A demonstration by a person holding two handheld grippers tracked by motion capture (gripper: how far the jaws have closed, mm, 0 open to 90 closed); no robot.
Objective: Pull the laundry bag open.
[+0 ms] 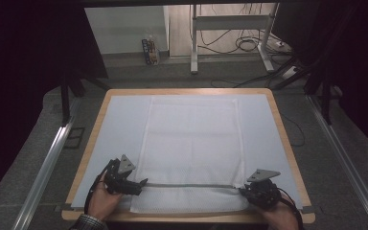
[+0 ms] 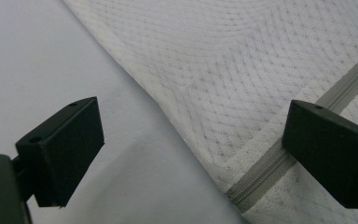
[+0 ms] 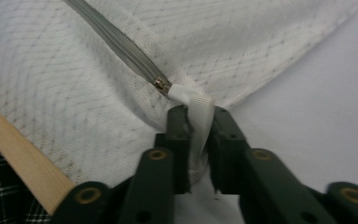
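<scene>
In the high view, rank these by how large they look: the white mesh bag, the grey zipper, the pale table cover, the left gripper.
1. Pale table cover, largest.
2. White mesh bag, lying on it.
3 and 4. Grey zipper and left gripper: unsure. The zipper is far longer but a thin line; the gripper is short and bulkier.

The table (image 1: 288,139) has a light wooden edge and a pale sheet over its top. Grey floor (image 1: 24,143) surrounds it, with a metal rail (image 1: 45,165) along each side. Black curtains (image 1: 24,43) hang left and right. Behind stand a white metal frame (image 1: 230,24), loose cables (image 1: 242,44) and a small carton (image 1: 150,51).
</scene>
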